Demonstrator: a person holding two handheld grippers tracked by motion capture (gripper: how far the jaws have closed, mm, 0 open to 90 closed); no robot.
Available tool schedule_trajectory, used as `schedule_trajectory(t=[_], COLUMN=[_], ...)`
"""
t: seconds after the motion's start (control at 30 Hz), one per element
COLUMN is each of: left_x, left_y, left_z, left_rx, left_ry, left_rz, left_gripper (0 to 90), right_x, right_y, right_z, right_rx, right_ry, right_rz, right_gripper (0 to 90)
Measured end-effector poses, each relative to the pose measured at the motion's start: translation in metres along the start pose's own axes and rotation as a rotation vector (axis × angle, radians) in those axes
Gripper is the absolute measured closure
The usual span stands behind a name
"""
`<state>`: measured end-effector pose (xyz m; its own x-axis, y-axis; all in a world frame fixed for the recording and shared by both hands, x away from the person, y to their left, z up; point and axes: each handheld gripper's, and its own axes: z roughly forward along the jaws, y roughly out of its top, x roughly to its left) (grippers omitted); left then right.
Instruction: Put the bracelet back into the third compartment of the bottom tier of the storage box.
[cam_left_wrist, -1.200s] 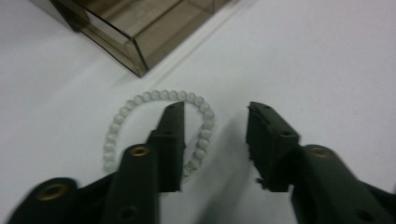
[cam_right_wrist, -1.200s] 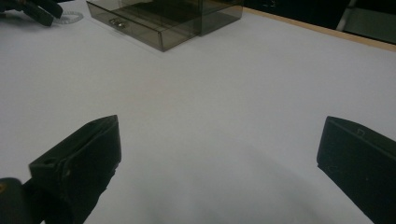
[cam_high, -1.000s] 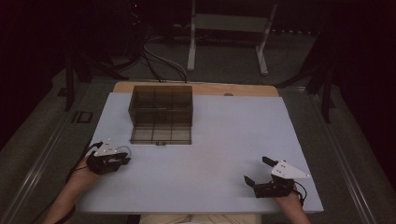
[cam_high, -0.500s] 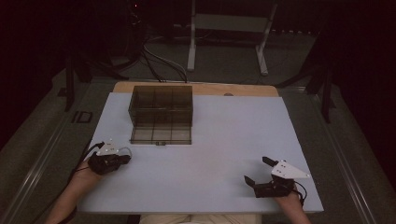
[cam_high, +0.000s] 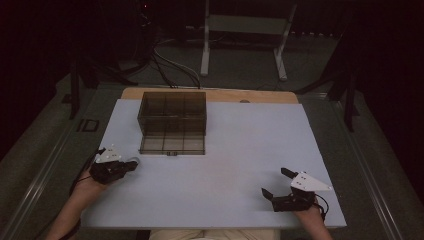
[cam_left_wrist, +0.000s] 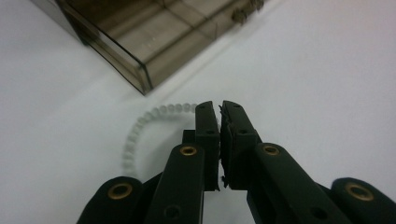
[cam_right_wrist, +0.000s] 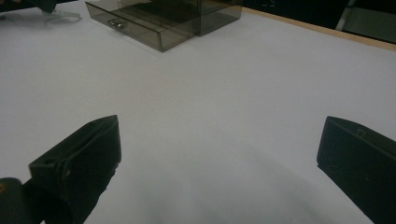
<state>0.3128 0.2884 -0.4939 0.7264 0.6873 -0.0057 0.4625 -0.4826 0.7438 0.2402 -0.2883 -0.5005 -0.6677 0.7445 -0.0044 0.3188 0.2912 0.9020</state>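
Here the left gripper (cam_left_wrist: 219, 109) has just closed its jaws on a white bead bracelet (cam_left_wrist: 140, 126) lying on the table (cam_high: 240, 150) beside the open drawer (cam_high: 172, 144). The right gripper (cam_high: 277, 185) rests open, well apart. Only a strand is pinched, so the beads could slip free on lifting, or catch the drawer's wall.

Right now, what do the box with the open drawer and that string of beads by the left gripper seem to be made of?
Box: looks like smoky, see-through hard plastic, glossy; its inner dividers show through the walls. String of beads: small pale, slightly translucent round beads, maybe plastic or glass; too blurred to tell.
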Motion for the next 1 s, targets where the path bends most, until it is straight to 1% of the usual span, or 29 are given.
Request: schedule_trajectory(t=[0.03,0.17,0.27,0.37,0.43,0.47,0.53,0.57,0.73,0.8,0.83,0.87,0.93,1.0], left_x=[0.002,0.004,0.007,0.009,0.013,0.014,0.014,0.014,0.013,0.013,0.012,0.012,0.009,0.008], left_y=[0.003,0.006,0.009,0.011,0.015,0.016,0.018,0.02,0.028,0.031,0.033,0.034,0.036,0.038], left_z=[-0.004,-0.007,-0.012,-0.014,-0.019,-0.02,-0.022,-0.023,-0.026,-0.027,-0.027,-0.027,-0.026,-0.026], left_rx=[-0.007,-0.017,-0.025,-0.036,-0.056,-0.059,-0.067,-0.067,-0.065,-0.073,-0.074,-0.073,-0.074,-0.084], left_ry=[0.005,0.019,0.042,0.046,0.053,0.061,0.048,0.053,0.05,0.044,0.031,0.03,0.026,0.024], left_rz=[-0.004,-0.007,-0.007,-0.013,-0.025,-0.021,-0.028,-0.026,-0.011,-0.014,-0.015,-0.007,-0.005,0.001], left_gripper=[88.2,88.2,88.2,88.2,88.2,88.2,88.2,88.2,88.2,88.2,88.2,88.2,88.2,88.2], right_x=[0.0,0.0,0.0,0.0,0.0,0.0,0.0,0.0,0.0,0.0,0.0,0.0,0.0,-0.001], right_y=[0.0,0.0,0.0,0.0,0.0,0.0,0.0,0.0,0.0,0.0,0.0,0.0,0.0,0.0], right_z=[0.0,0.0,-0.001,0.0,0.0,0.0,0.0,-0.001,0.0,0.0,0.0,0.0,-0.001,-0.001], right_rx=[0.0,-0.002,-0.003,-0.003,-0.001,-0.002,-0.004,-0.003,-0.002,-0.001,-0.002,-0.004,-0.004,-0.003], right_ry=[0.0,0.0,0.001,0.001,0.001,0.001,0.0,0.0,0.001,0.001,0.001,0.0,0.0,0.0], right_rz=[0.0,-0.002,0.002,0.003,-0.001,-0.003,-0.001,0.001,-0.001,-0.003,-0.004,-0.003,-0.002,0.0], right_gripper=[0.0,0.0,0.0,0.0,0.0,0.0,0.0,0.0,0.0,0.0,0.0,0.0,0.0,0.0])
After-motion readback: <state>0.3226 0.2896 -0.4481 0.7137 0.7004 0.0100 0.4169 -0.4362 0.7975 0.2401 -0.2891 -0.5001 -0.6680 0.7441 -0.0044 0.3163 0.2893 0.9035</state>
